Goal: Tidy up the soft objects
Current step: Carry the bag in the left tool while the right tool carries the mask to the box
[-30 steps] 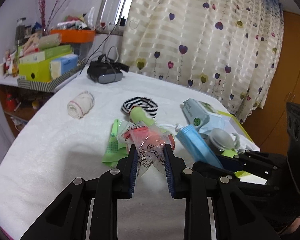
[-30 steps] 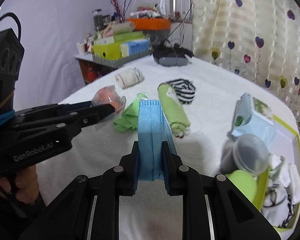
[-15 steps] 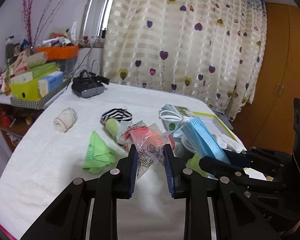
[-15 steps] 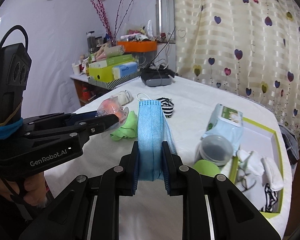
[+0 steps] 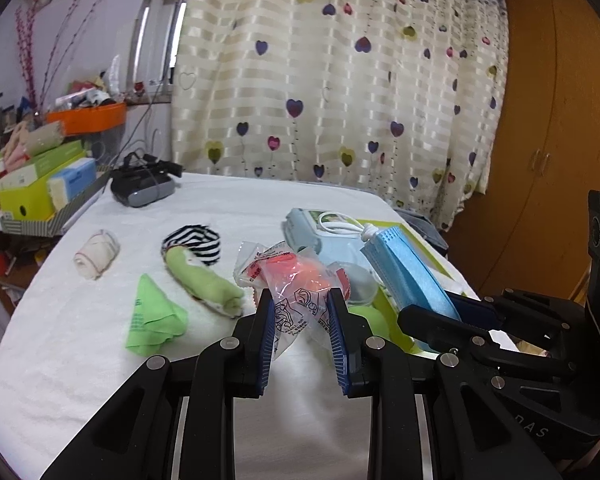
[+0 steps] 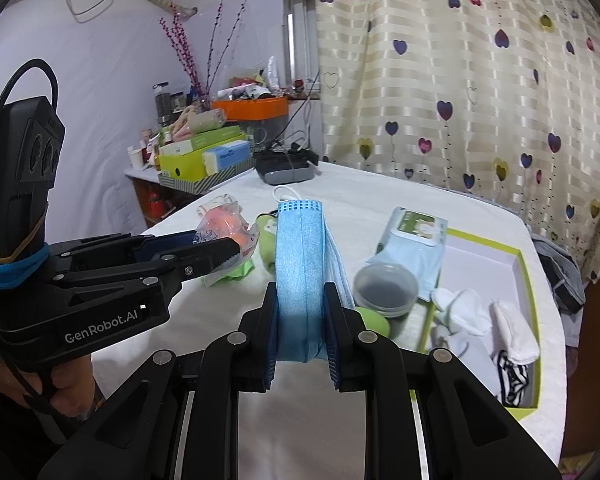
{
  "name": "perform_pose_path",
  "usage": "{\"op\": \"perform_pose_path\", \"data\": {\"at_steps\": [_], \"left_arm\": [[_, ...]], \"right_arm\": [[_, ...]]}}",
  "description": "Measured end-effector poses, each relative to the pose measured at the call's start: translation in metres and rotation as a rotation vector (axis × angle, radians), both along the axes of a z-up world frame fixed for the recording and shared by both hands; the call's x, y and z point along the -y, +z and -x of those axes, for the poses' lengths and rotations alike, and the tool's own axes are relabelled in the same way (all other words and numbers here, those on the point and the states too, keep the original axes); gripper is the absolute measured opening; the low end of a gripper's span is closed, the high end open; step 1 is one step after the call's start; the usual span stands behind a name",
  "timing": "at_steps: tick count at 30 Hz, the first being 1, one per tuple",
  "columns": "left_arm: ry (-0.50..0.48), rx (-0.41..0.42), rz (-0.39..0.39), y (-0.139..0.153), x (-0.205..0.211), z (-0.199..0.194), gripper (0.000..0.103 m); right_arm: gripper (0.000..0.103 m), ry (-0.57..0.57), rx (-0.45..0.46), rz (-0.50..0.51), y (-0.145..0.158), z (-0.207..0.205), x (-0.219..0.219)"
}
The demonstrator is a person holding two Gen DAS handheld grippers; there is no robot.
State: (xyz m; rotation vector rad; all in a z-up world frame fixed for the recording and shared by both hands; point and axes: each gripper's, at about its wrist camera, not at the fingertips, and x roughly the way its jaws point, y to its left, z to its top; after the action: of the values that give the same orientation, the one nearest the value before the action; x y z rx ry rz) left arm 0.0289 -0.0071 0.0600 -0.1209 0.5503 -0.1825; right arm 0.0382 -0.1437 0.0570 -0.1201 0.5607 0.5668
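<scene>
Right wrist alone shows socks in the box; right gripper clamps pleated masks, left gripper pinches a crinkly, perhaps candy, bag.

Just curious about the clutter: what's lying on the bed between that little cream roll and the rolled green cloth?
In the left wrist view, only a striped headband lies between them, touching the green roll's far end.

Lived-in room of a home. Centred on a surface under a white fleecy cloth. Behind it, a cream striped curtain printed with coloured hearts. Right of the curtain, an orange-brown wooden wardrobe. Left of the surface, a cluttered shelf with a lime-green cardboard box, an orange plastic tray and pink-budded branches.
</scene>
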Motion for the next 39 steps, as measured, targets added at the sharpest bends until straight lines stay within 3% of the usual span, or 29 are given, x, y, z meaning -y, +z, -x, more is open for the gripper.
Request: {"op": "perform_pose_path", "data": {"at_steps": [22,39], "left_arm": [[-0.142,-0.004,-0.03,0.005,0.078,-0.018,0.024],[-0.214,-0.058,-0.038,-0.011,0.116,-0.047,0.024]], "right_arm": [[0.021,-0.164,0.009,-0.044,0.005,-0.001,0.076],[0.021,-0.269,-0.037,-0.056,-0.012,-0.021,0.126]]}}
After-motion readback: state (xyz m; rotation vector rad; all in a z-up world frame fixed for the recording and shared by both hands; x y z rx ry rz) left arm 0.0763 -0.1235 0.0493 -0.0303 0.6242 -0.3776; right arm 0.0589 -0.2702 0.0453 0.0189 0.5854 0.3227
